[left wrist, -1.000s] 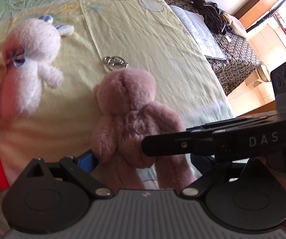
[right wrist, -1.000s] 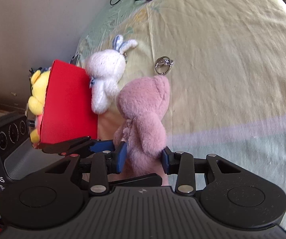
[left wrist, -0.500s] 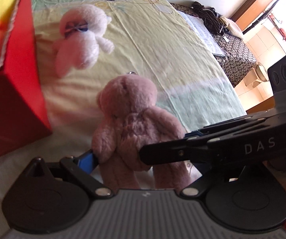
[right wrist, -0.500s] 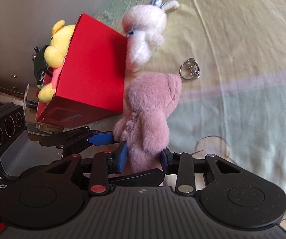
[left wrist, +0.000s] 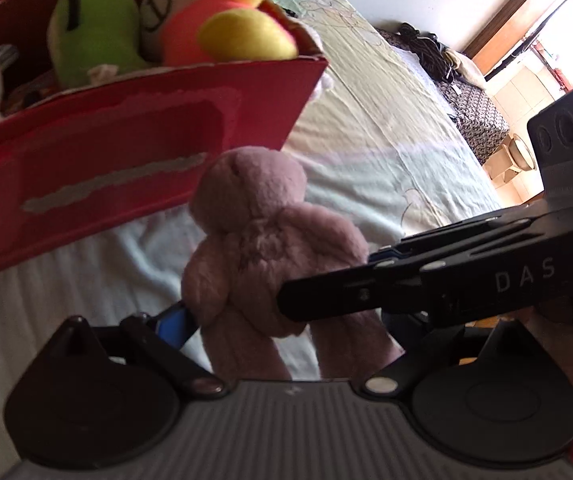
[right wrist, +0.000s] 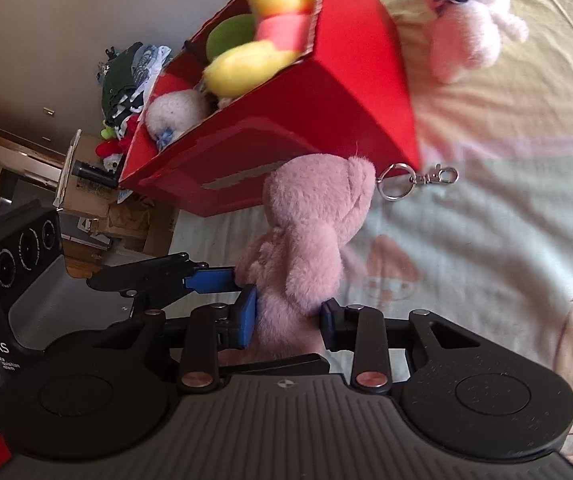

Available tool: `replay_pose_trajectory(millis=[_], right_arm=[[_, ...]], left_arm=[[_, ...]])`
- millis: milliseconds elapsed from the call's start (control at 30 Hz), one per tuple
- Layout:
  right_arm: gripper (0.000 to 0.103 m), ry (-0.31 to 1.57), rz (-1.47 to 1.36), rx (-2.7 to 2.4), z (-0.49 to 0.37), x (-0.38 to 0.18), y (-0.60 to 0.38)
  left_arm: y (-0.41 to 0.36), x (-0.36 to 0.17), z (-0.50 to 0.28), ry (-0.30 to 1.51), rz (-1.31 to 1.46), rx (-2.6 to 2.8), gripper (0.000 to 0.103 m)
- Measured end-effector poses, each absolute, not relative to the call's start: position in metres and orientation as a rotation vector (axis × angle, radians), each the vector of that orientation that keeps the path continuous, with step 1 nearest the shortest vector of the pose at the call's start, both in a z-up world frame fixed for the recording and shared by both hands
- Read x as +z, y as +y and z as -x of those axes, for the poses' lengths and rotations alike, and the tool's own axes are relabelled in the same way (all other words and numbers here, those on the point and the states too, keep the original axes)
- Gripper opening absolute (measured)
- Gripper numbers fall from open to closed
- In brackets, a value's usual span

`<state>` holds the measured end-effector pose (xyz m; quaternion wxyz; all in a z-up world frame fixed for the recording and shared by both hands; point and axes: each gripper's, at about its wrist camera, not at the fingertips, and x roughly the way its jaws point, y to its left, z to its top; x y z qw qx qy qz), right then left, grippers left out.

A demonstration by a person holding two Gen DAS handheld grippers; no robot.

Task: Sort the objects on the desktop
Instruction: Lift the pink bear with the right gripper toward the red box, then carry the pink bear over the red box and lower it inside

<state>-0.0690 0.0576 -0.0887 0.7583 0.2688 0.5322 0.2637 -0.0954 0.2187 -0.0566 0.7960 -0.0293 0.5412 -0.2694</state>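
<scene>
Gripping the pink plush bear [right wrist: 306, 240] low on its body, right gripper [right wrist: 288, 314] and left gripper [left wrist: 286, 320] both pinch it, just short of the red box [left wrist: 126, 152]. Only right view shows its keyring [right wrist: 394, 182] and the white plush [right wrist: 466, 28] on the sheet [right wrist: 506, 240]; left view shows a green plush [left wrist: 90, 40] inside.

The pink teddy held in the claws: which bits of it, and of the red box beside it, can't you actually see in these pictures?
- Pink teddy: face turned away in the left wrist view; feet hidden behind the camera housing in both views.
- Left claw: its right finger is hidden behind the right claw's arm.
- Right claw: teddy's waist covers its pad faces.
- Red box: bottom hidden beneath the toys; far wall cut by the top edge in the right wrist view.
</scene>
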Motion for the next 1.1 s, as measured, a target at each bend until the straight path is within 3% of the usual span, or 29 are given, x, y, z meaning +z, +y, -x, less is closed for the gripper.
replay_pose_trajectory(millis=[467, 867, 1100], right_arm=[[0.034, 1.061, -0.51, 0.75, 0.067, -0.045, 0.158], [0.033, 0.87, -0.462, 0.868, 0.057, 0.015, 0.175], [0.033, 0.734, -0.378, 0.84, 0.033, 0.043, 0.171]], left_arm=[[0.325, -0.006, 0.137, 1.049, 0.083, -0.502, 0.096], [0.356, 0.069, 0.141, 0.809, 0.098, -0.447, 0.096], [0.358, 0.084, 0.104, 0.702, 0.151, -0.452, 0.096]])
